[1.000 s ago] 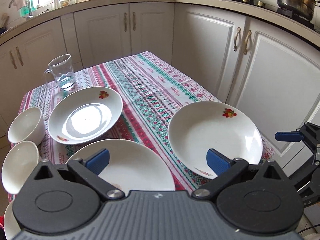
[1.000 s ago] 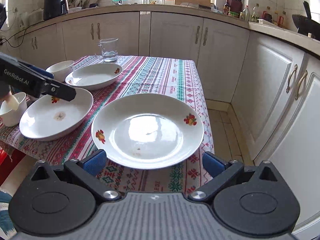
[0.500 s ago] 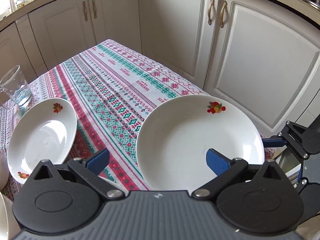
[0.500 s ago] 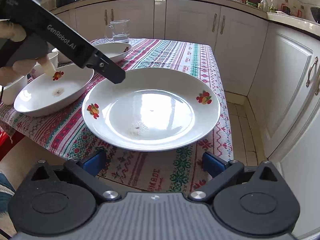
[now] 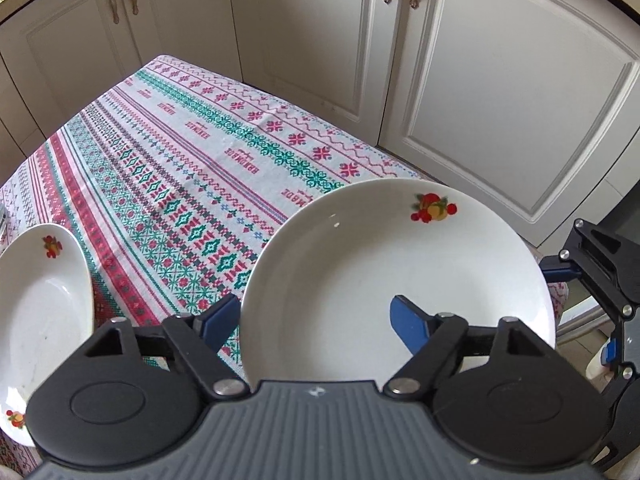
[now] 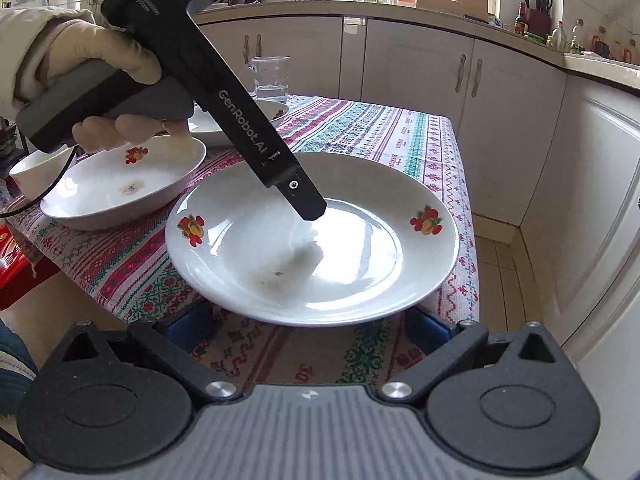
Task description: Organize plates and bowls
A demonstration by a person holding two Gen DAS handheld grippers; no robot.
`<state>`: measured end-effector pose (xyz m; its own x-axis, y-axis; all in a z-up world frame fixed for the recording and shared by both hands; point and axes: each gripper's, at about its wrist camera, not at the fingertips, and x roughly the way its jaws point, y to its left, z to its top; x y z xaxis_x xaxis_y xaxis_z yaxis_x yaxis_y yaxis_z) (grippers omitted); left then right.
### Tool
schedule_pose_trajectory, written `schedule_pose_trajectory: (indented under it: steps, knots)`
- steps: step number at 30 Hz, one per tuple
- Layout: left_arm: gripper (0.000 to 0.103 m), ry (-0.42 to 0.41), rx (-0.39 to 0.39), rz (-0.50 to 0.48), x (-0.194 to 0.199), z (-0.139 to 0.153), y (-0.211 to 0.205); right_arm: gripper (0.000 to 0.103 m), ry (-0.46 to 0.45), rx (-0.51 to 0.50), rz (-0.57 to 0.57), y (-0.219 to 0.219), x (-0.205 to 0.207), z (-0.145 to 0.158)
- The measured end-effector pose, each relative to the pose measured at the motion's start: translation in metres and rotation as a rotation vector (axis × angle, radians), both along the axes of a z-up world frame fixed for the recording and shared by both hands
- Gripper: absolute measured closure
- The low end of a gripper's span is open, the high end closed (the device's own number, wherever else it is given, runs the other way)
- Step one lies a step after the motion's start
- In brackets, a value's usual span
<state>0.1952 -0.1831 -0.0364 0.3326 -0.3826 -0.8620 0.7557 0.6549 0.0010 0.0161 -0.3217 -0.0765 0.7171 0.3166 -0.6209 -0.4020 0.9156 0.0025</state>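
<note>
A large white plate (image 6: pixel 360 248) with fruit prints lies at the table's near corner, and the same plate (image 5: pixel 380 264) fills the left wrist view. My left gripper (image 5: pixel 312 316) points steeply down over its left rim. One blue pad (image 5: pixel 408 320) is inside the plate, the other sits just outside the rim, and the jaws are closing without pressing on it. My right gripper (image 6: pixel 306 324) is open, low at the plate's near rim, its blue pads partly hidden under that rim.
A second deep plate (image 6: pixel 120 196) lies left of the large one, with a white bowl (image 6: pixel 36 168) beyond it. Farther back stand another plate (image 6: pixel 276 110) and a glass jug (image 6: pixel 272 80). White cabinets (image 5: pixel 500 100) close in behind the table (image 5: pixel 180 168).
My left gripper swung right and down from the left plates to the large plate, and its jaws narrowed around the rim. My right gripper sank until its pads went under the near rim.
</note>
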Motion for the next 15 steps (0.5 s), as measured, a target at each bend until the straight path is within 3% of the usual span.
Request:
schedule_pose_trajectory:
  steps: [6,15]
  knots:
    - [0.034,0.019,0.011,-0.014,0.01,-0.004,-0.004,0.0,-0.012,0.022,0.01,-0.006,0.003,-0.001]
    - [0.037,0.041,0.013,-0.02,0.017,-0.006,-0.007,0.0,-0.015,0.034,0.029,-0.005,0.004,-0.001]
